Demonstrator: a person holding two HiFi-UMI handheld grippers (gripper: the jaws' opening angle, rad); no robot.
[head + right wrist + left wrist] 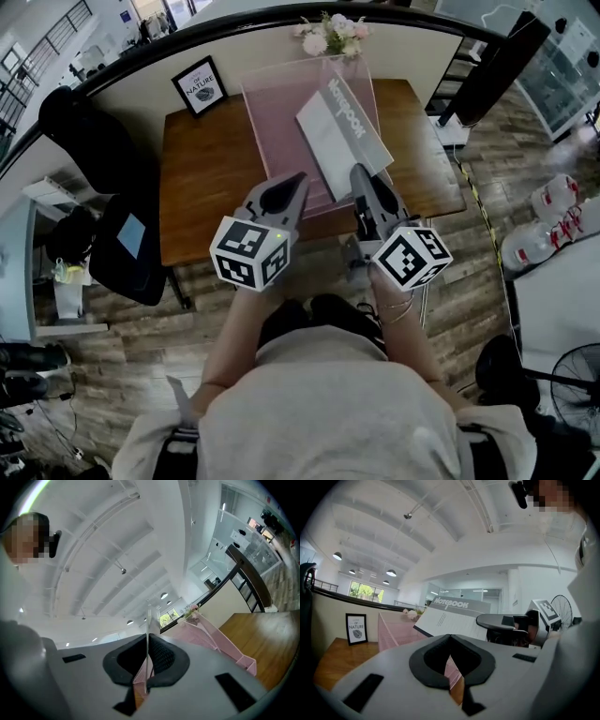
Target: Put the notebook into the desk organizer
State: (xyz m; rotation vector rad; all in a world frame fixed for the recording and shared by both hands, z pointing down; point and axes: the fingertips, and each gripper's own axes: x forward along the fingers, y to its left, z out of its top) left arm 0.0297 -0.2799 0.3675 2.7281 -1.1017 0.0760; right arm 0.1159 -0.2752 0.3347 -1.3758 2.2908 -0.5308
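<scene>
A grey and white notebook (342, 136) hangs tilted over the pink mesh desk organizer (279, 141) in the middle of the wooden table (206, 187). My right gripper (360, 172) is shut on the notebook's near edge. In the right gripper view the notebook (148, 620) shows edge-on as a thin line between the jaws, with the organizer (211, 637) beyond. My left gripper (298, 178) hovers beside it at the table's front edge, shut and holding nothing. The left gripper view shows the notebook (450, 618) with its printed cover, the right gripper (511, 625) and the organizer (391, 630).
A framed picture (199, 86) stands at the table's back left, and flowers (333, 33) at the back behind the organizer. A black chair (127, 244) is left of the table. Water bottles (553, 220) and a fan (572, 375) stand on the floor at right.
</scene>
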